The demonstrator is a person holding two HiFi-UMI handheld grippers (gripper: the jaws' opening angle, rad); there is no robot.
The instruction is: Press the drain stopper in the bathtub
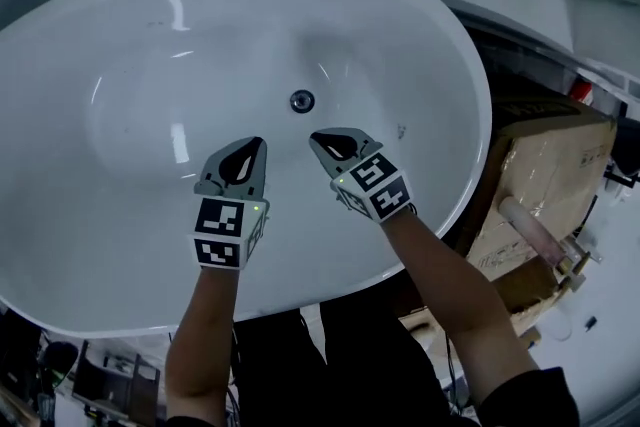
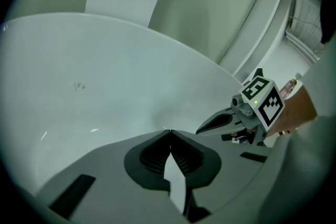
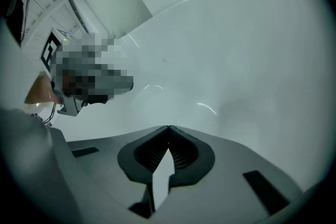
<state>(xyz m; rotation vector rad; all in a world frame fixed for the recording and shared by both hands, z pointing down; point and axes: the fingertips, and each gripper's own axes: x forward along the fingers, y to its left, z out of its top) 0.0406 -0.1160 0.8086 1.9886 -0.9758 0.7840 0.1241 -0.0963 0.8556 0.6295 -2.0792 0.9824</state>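
Inside glossy oval bathtub (image 1: pixel 120 65), round metal drain stopper (image 1: pixel 302 100), jaws closed.

A brown cardboard box (image 1: pixel 545 165) sits at right, beside pale floor (image 1: pixel 605 370).

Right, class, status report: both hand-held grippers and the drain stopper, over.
Left hand-held gripper shut, empty. Right hand-held gripper shut, empty. Drain stopper untouched, just ahead of both. Nothing in the way.

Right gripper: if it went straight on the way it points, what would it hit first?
Probably the bathtub, its white inner wall: that gripper's view shows nothing else ahead of the shut jaws. In the head view the right gripper aims near the drain stopper, but depth is unclear.
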